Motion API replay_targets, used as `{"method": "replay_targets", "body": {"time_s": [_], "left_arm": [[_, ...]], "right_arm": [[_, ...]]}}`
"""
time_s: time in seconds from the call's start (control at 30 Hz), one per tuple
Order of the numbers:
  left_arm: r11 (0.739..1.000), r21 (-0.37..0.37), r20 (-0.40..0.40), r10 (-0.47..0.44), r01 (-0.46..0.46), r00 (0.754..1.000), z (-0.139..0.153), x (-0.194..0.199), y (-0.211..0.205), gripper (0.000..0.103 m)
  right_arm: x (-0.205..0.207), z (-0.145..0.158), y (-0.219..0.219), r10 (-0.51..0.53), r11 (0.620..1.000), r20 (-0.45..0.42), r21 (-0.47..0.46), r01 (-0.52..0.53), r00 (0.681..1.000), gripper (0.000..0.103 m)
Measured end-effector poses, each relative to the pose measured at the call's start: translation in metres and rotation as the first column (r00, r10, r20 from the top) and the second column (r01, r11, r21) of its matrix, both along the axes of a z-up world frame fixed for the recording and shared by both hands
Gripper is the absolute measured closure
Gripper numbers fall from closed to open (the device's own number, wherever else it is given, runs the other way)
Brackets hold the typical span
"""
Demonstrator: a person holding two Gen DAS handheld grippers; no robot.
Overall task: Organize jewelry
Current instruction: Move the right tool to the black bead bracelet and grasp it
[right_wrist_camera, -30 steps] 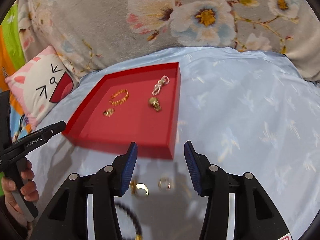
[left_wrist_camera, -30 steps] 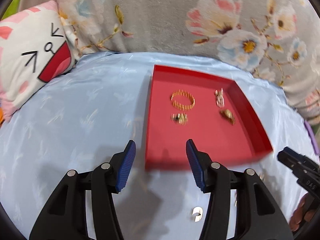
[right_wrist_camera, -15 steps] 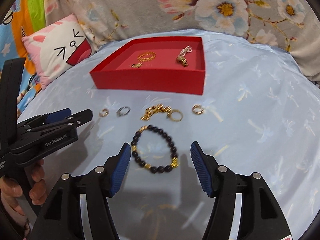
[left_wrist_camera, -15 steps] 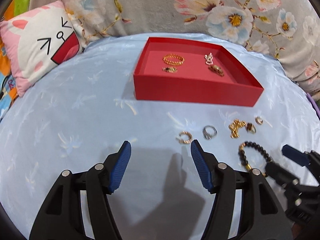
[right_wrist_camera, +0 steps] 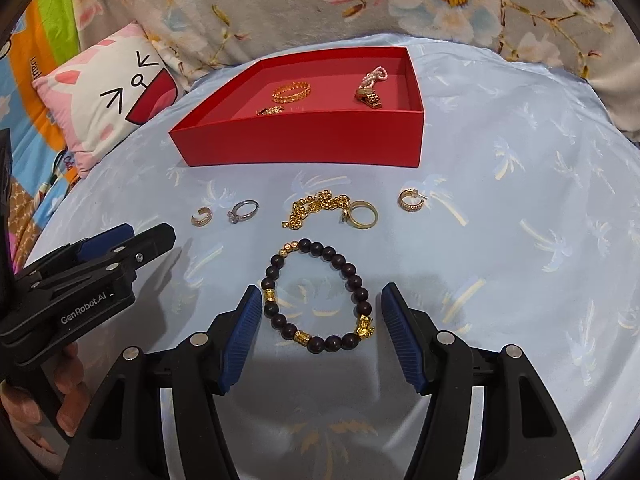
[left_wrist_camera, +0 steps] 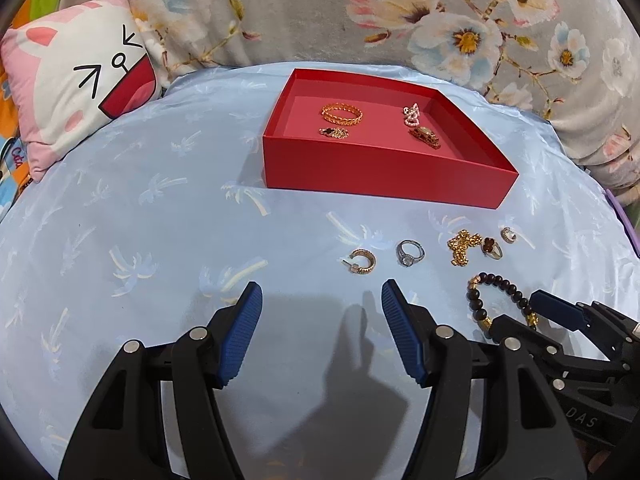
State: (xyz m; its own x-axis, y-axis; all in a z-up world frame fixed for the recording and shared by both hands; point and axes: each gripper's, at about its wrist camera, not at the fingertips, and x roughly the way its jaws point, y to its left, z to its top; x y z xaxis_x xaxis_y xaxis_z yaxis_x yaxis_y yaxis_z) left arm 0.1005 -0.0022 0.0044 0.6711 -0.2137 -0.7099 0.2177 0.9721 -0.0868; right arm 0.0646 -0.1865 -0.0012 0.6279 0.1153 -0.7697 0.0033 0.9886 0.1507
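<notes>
Now | left gripper (left_wrist_camera: 321,334) agape, empty | right gripper (right_wrist_camera: 321,334) agape, straddling beaded bracelet (right_wrist_camera: 316,296), not pinching

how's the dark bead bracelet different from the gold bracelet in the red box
The dark bead bracelet lies on the blue cloth between the open right gripper's fingers; the gold bracelet already sits in the red box. The bead one is round dark beads with a few gold charms; the gold one is an all-gold woven band. Both lie flat as closed loops.
</notes>
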Motion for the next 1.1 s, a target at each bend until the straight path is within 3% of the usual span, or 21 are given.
{"method": "replay_targets", "body": {"time_s": [0.17, 0.43, 0.6, 0.7, 0.77, 0.87, 1.1], "left_arm": [[1.000, -0.005, -0.002, -0.005, 0.005, 1.000, -0.001, 0.000, 0.000, 0.043], [1.000, -0.019, -0.012, -0.008, 0.008, 1.000, -0.002, 0.000, 0.001, 0.043], [1.000, -0.023, -0.013, -0.014, 0.014, 1.000, -0.002, 0.001, 0.001, 0.043], [1.000, -0.021, -0.016, -0.018, 0.018, 1.000, -0.002, 0.001, 0.000, 0.043], [1.000, -0.021, -0.016, -0.018, 0.017, 1.000, -0.002, 0.002, 0.001, 0.043], [1.000, -0.022, -0.017, -0.017, 0.017, 1.000, -0.002, 0.002, 0.001, 0.043], [0.999, -0.003, -0.024, -0.033, 0.033, 0.999, -0.003, 0.005, -0.006, 0.043]], "right_arm": [[0.003, 0.000, 0.002, 0.001, 1.000, -0.001, -0.019, -0.001, 1.000, 0.047], [0.003, 0.000, -0.018, -0.032, 0.995, 0.004, 0.096, 0.031, 0.999, 0.054], [0.005, 0.001, -0.013, -0.056, 0.998, -0.001, 0.021, 0.056, 0.998, 0.076], [0.007, 0.001, -0.005, -0.048, 0.997, -0.001, -0.067, 0.047, 0.999, 0.079], [0.007, 0.000, -0.005, -0.048, 0.995, -0.002, -0.088, 0.047, 0.999, 0.080], [0.006, 0.000, -0.008, -0.053, 0.996, -0.001, -0.071, 0.053, 0.999, 0.095], [-0.002, 0.000, -0.015, -0.078, 0.996, 0.000, -0.045, 0.078, 0.997, 0.096]]}}
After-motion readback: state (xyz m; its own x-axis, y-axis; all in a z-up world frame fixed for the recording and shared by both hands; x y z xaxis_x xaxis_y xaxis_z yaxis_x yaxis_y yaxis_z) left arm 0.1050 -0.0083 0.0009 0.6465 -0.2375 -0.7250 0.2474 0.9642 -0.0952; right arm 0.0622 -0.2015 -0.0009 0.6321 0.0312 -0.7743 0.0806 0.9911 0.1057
